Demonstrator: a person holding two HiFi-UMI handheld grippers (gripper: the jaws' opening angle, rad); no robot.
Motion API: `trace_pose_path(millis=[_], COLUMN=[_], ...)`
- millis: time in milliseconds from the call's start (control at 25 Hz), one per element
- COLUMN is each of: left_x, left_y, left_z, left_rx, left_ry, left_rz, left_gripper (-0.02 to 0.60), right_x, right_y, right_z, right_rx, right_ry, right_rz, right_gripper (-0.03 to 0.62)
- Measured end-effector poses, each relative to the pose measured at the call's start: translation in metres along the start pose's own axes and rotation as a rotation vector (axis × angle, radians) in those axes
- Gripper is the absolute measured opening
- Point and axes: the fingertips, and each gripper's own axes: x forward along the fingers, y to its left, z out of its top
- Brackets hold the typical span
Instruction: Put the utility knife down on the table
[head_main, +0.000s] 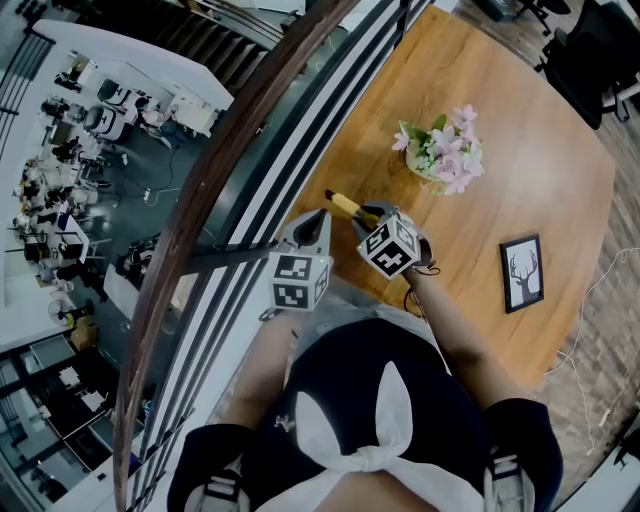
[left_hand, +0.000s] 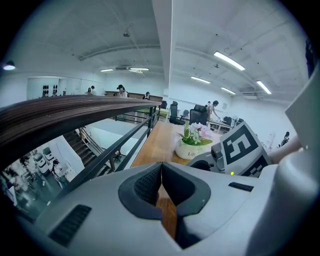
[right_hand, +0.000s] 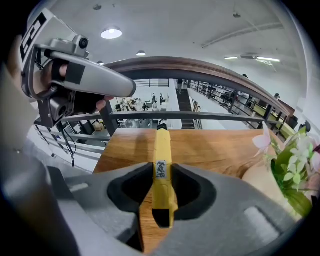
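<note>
With the yellow utility knife pinched between the jaws of our right hand-held gripper and jutting ahead of it above the desk, we should ease it down flat before letting go, our left hand-held gripper closed and empty at its left.

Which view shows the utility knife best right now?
Right gripper view: the yellow utility knife runs its full length, gripped in the right claw. Head view shows only its front end; left gripper view shows none.
</note>
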Motion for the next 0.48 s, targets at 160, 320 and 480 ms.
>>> trace_pose_path(millis=[160,320,480], left_x=[-0.003,-0.006,-0.005], left_y=[0.002,0.004,0.006], left_z=[-0.001,-0.002,-0.003], left_rx=[-0.003,-0.001,-0.002], left_ry=[0.001,0.005,0.008], left_rz=[0.004,0.007,0.009], left_gripper=[0.018,0.018,0.018], right_x=[0.005,0.008,0.014], right_y=[0.003,0.006,0.006], right_z=[-0.004,-0.008,-0.015], right_rx=[-0.011,-0.025,-0.037], right_ry=[0.022,0.042,0.062], right_rz=[0.012,0.022,0.031], right_gripper=[0.118,0.118,0.118])
